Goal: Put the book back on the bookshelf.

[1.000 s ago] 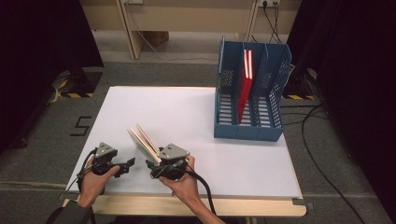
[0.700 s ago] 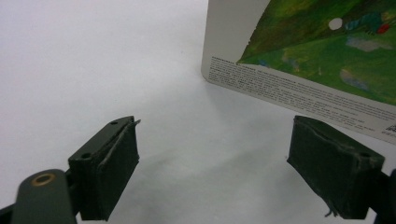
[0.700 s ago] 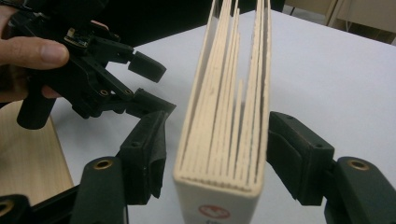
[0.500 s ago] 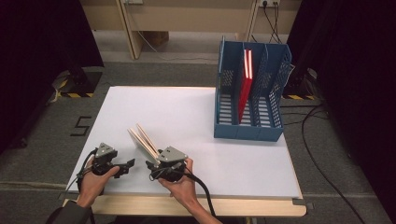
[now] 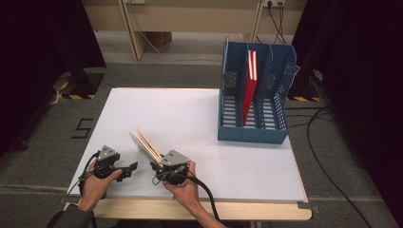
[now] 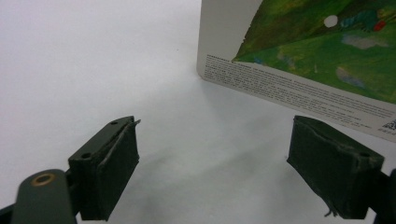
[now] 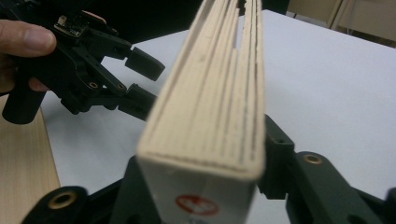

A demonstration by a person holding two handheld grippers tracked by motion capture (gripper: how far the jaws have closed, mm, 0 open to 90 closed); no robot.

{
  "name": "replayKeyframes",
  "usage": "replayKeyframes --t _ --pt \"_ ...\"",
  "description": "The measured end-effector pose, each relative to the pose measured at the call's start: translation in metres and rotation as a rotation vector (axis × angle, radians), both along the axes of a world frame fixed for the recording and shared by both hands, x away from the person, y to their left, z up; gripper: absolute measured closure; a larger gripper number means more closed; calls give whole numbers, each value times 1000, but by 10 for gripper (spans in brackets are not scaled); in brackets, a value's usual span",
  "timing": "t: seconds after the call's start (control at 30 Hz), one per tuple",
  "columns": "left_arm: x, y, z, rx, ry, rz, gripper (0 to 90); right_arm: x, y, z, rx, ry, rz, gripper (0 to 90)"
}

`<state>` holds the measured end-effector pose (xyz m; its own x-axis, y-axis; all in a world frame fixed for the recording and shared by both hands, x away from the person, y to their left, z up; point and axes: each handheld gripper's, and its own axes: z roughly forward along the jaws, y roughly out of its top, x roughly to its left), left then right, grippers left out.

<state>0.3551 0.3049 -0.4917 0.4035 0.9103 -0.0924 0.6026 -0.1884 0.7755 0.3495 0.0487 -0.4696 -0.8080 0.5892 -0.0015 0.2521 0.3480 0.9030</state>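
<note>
The thick board book [image 5: 146, 145] stood on edge near the front of the white table [image 5: 190, 114], tilted, its near end between the jaws of the right gripper [image 5: 159, 168], which had just been closing and pressed it from both sides. Just left of it, the left gripper [image 5: 130, 168] rested with its jaws wide apart and nothing between them, the book's green cover [image 6: 322, 46] close ahead. Bare tabletop lay open from the book to the far edge and rightward to the blue file rack [image 5: 254, 130], well apart at the right side. A red book [image 5: 249, 88] leaned in its middle compartment.
</note>
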Motion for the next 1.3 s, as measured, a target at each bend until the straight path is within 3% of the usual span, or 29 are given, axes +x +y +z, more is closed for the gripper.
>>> replayKeyframes --t 0.5,0.6,0.77,0.83,1.3 --pt "0 -1 0 2 3 -1 152 5 3 -8 29 -10 -9 610" --pt "0 0 0 3 2 -2 153 6 1 -8 37 -22 -16 715" --pt "0 -1 0 2 2 -2 153 12 -6 -7 67 -3 -29 750" --pt "0 0 0 2 1 -1 153 16 -12 -2 101 14 -31 755" --pt "0 -1 0 1 3 -4 153 18 -24 16 147 6 -13 756"
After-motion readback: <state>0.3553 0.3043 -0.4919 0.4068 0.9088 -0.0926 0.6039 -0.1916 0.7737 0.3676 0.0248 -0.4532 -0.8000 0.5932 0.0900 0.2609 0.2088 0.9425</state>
